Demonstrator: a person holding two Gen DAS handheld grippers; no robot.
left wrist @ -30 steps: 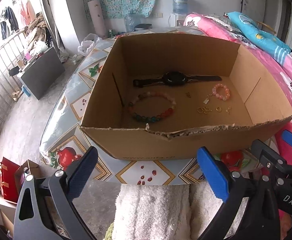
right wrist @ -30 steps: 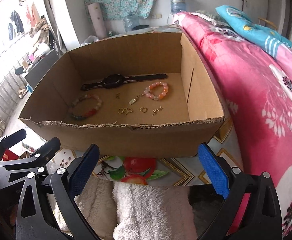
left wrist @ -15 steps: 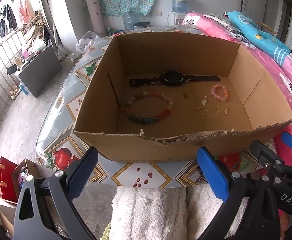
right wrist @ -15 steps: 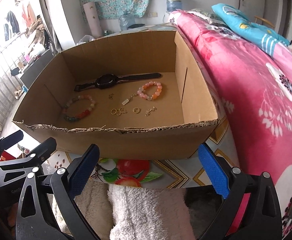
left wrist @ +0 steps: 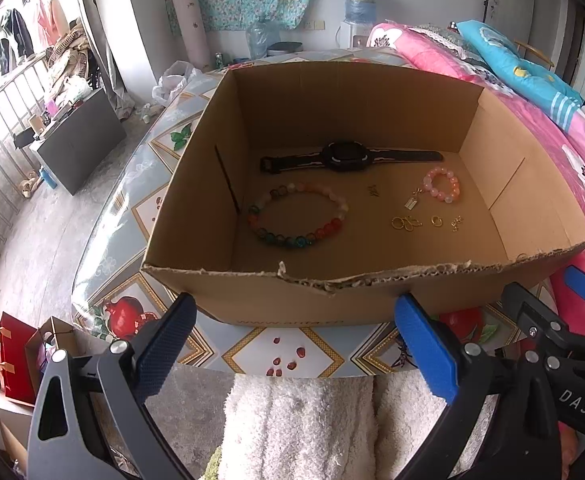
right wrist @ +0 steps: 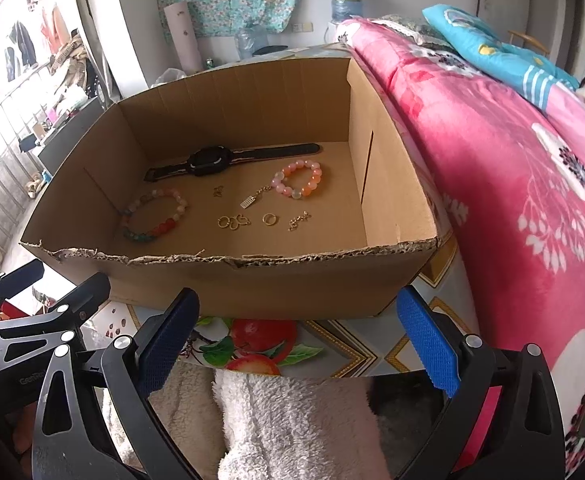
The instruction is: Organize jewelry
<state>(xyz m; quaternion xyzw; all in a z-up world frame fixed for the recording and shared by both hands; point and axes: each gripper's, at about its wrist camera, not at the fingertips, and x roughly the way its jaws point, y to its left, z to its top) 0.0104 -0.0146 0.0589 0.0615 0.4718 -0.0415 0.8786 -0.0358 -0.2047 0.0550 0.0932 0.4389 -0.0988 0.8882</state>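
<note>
Both grippers have advanced slightly toward the cardboard box [left wrist: 252, 304]. Left gripper [left wrist: 292, 344] and right gripper [right wrist: 298, 340] fingers are spread, empty, above the patterned table [left wrist: 292, 350]

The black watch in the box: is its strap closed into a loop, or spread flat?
Spread flat. The watch lies on the floor of the box, its two strap halves stretched out to either side, ends apart.
</note>
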